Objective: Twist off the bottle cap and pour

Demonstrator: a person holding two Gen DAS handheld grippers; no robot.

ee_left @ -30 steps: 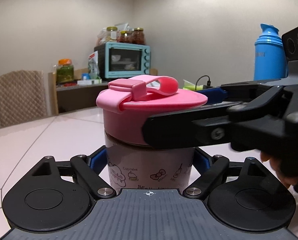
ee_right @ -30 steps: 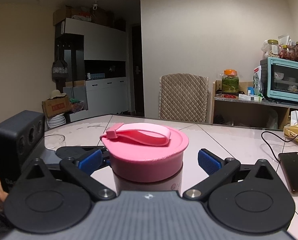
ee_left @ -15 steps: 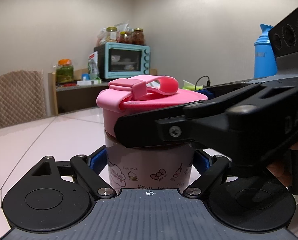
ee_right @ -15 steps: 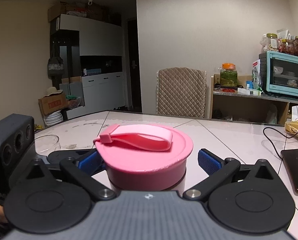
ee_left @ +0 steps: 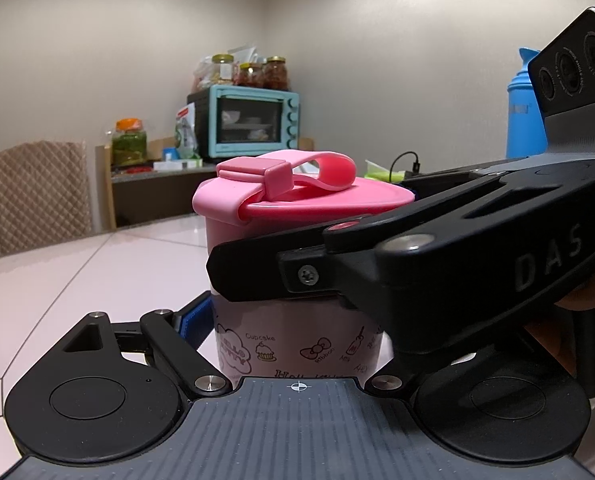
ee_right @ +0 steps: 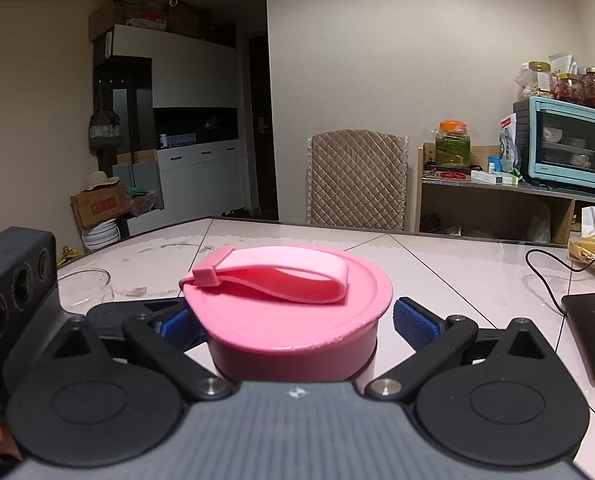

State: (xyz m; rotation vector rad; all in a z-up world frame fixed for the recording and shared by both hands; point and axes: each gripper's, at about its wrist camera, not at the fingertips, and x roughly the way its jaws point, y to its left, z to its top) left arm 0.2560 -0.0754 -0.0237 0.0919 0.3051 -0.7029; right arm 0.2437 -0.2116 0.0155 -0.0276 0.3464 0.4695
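Observation:
A pale pink bottle (ee_left: 293, 344) with cartoon prints stands on the table. It wears a wide pink cap (ee_left: 257, 212) with a loop strap (ee_right: 281, 276). My left gripper (ee_left: 293, 320) is shut on the bottle's body below the cap. My right gripper (ee_right: 297, 320) straddles the cap (ee_right: 297, 324) from the right side. Its blue pads (ee_right: 413, 324) stand a little off the cap's wall, so it is open. In the left wrist view the right gripper's black finger (ee_left: 337, 268) crosses in front of the cap's lower edge.
An empty glass (ee_right: 83, 286) stands on the table to the left. A phone (ee_right: 593, 336) with a cable and a yellow packet (ee_right: 593, 252) lie at right. A blue thermos (ee_left: 525, 120) stands behind. A chair (ee_right: 357, 180) is at the table's far edge.
My right gripper has moved further in around the cap and dropped lower on it. The left gripper and bottle have stayed still.

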